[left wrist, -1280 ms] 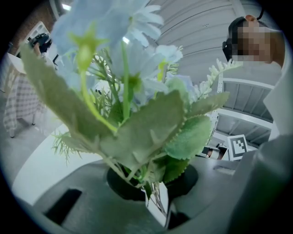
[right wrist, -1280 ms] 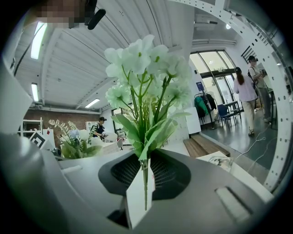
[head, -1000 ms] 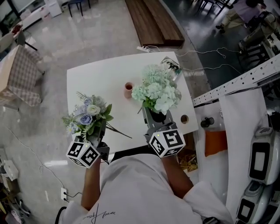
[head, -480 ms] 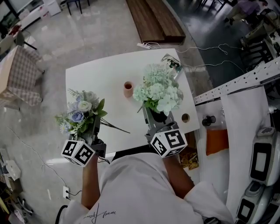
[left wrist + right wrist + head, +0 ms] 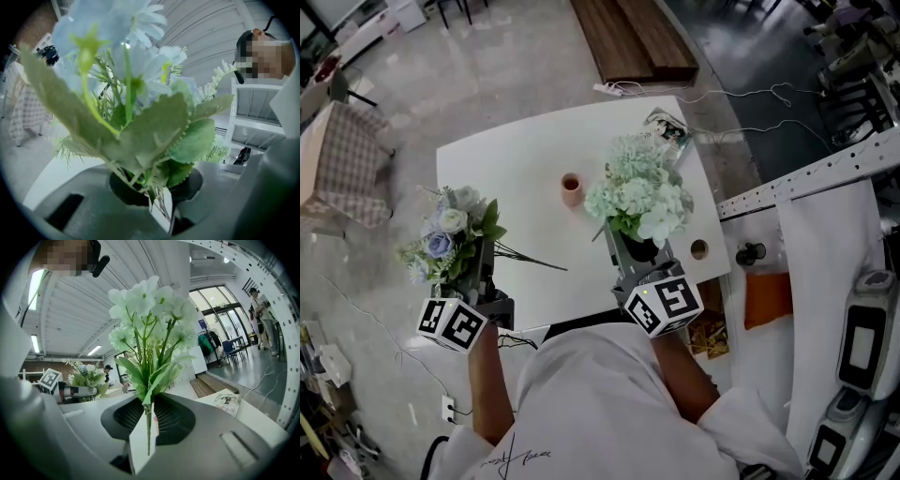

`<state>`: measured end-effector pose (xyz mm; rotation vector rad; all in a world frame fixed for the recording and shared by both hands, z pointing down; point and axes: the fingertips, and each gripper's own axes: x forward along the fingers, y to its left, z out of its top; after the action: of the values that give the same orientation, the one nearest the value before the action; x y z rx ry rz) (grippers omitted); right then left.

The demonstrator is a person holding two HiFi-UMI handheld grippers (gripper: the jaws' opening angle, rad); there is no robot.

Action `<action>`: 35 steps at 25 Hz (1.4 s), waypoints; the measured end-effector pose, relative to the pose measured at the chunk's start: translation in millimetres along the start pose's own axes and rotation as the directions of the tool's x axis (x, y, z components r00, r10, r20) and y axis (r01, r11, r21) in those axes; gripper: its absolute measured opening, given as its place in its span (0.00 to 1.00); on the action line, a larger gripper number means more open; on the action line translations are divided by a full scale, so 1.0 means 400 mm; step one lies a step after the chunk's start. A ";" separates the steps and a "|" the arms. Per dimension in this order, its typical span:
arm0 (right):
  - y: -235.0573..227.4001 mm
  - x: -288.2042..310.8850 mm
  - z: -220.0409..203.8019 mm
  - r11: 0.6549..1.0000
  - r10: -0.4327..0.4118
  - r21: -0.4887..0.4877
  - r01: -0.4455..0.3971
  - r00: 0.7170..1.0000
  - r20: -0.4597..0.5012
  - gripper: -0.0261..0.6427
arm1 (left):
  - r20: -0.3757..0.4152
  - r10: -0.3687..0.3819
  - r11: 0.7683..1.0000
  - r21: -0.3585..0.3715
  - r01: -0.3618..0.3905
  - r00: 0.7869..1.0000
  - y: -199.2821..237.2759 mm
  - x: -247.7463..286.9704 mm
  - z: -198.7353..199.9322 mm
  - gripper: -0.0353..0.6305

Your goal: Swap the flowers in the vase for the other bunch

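Note:
A small pink vase (image 5: 572, 190) stands empty near the middle of the white table (image 5: 506, 173). My left gripper (image 5: 478, 277) is shut on the stems of a blue and white bunch (image 5: 448, 242), held upright past the table's left edge. The stems are pinched between its jaws (image 5: 161, 208), and the leaves and blooms fill that view. My right gripper (image 5: 630, 251) is shut on the thin stem (image 5: 148, 427) of a pale green and white bunch (image 5: 637, 195), upright over the table's near edge. In the right gripper view the blue bunch (image 5: 86, 373) shows at the left.
A magazine (image 5: 666, 131) lies at the table's far right corner. A small brown round thing (image 5: 698, 249) sits by the right edge. A checked chair (image 5: 342, 169) stands on the floor to the left, with a wooden platform (image 5: 628, 42) beyond the table.
My left gripper has carried the blue bunch to the left, away from the vase and out past the table's edge. The right gripper and its green bunch have stayed put.

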<state>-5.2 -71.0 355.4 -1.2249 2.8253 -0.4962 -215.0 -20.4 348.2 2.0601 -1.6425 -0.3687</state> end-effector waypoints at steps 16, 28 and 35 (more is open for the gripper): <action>-0.032 0.011 -0.019 1.000 -0.004 0.024 0.005 1.000 -0.026 0.14 | 0.047 0.009 0.997 0.072 -0.012 0.999 -0.012 0.069 0.115 0.13; -0.044 0.031 -0.017 0.999 0.008 0.041 -0.007 0.999 -0.035 0.15 | 0.095 -0.028 0.994 0.109 0.017 0.995 -0.030 0.143 0.189 0.13; -0.047 0.032 -0.015 0.999 0.021 0.041 -0.020 0.999 -0.039 0.15 | 0.121 -0.065 0.991 0.128 0.049 0.990 -0.073 0.193 0.218 0.13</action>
<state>-1.7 -90.7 368.1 -1.1909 2.8419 -0.5796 -214.1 -107.2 265.5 2.2206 -1.7220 -0.4325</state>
